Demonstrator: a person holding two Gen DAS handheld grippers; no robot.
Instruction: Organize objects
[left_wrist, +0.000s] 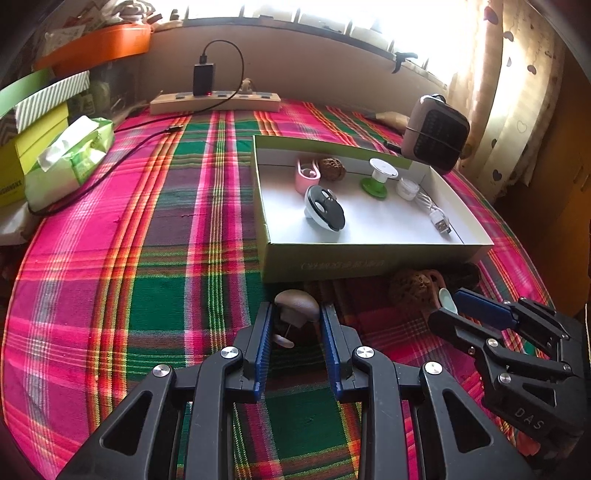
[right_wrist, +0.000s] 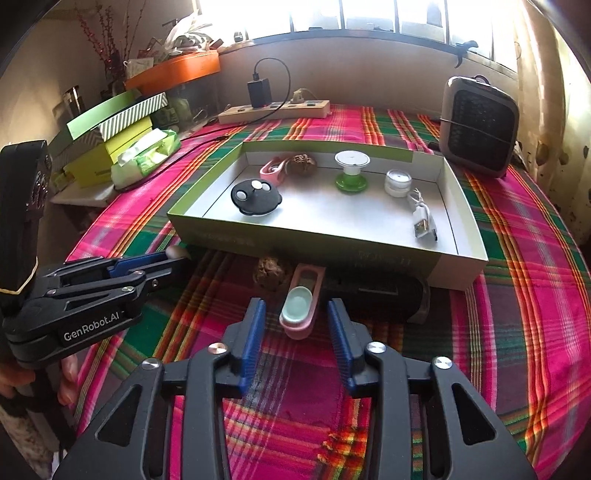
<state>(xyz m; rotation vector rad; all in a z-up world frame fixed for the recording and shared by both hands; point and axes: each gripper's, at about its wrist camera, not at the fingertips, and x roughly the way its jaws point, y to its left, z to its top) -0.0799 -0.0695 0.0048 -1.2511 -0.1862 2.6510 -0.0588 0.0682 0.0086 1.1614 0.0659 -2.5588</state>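
Observation:
A shallow green-and-white box (left_wrist: 354, 258) (right_wrist: 332, 251) lies on the plaid cloth. It holds a black round gadget (right_wrist: 255, 197), a pink clip, a walnut, a green-and-white spool (right_wrist: 351, 171), a small jar and a white USB cable (right_wrist: 424, 221). My left gripper (left_wrist: 297, 317) is open, its fingers on either side of a small brown mushroom-shaped object (left_wrist: 297, 304) on the cloth in front of the box. My right gripper (right_wrist: 295, 325) is open around a pink holder with a pale green lid (right_wrist: 301, 306). A walnut (right_wrist: 271, 275) lies just beyond it.
A dark cylinder (right_wrist: 380, 295) lies along the box's front. A small heater (right_wrist: 478, 125) stands at the back right. A power strip with charger (left_wrist: 214, 99), a tissue pack (left_wrist: 70, 158) and stacked boxes (right_wrist: 110, 136) sit at the back left.

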